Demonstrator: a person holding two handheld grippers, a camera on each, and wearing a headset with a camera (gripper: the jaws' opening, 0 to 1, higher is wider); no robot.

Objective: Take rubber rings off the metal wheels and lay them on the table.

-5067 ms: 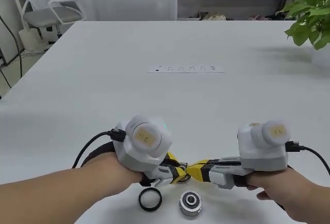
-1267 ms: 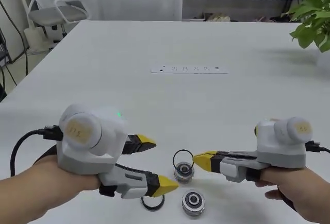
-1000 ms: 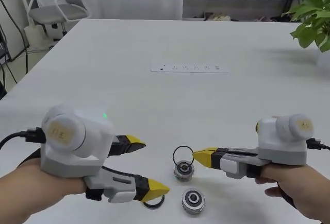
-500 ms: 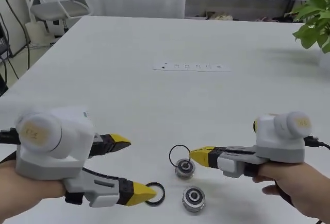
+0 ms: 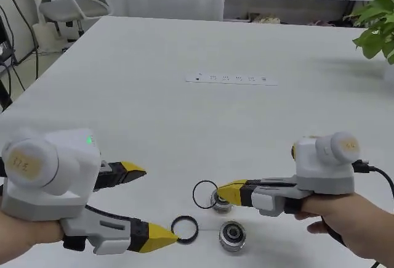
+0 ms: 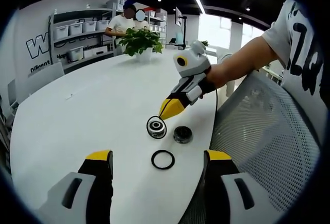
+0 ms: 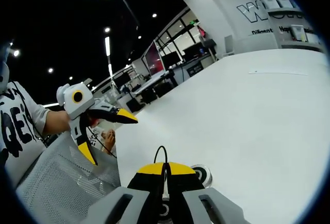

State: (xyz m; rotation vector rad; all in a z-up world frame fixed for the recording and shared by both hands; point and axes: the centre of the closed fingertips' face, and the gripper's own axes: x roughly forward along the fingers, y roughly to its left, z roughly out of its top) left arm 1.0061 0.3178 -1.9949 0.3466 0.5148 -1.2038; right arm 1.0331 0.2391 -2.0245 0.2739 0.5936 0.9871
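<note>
My right gripper (image 5: 223, 191) is shut on a thin black rubber ring (image 5: 194, 193), which hangs at its yellow tip just left of a metal wheel (image 5: 219, 204). A second wheel (image 5: 233, 236) stands nearer the table's front edge. A thicker black ring (image 5: 184, 229) lies flat on the table beside it. My left gripper (image 5: 148, 203) is open at the left, holding nothing, its lower tip close to the loose ring. In the left gripper view the loose ring (image 6: 163, 159) lies between my jaws, with both wheels (image 6: 156, 127) (image 6: 182, 134) beyond. In the right gripper view the held ring (image 7: 161, 154) rises from the shut tips (image 7: 166, 168).
A white power strip (image 5: 231, 79) lies mid-table. A potted plant (image 5: 377, 31) stands at the far right and chairs (image 5: 178, 0) at the far edge. A mesh chair back (image 6: 258, 131) sits beside the table's near edge. Two people (image 6: 121, 23) stand far off.
The grippers, earlier close together over a wheel, have come apart. My left gripper has drawn back to the left, open. My right gripper has edged left with the thin ring.
</note>
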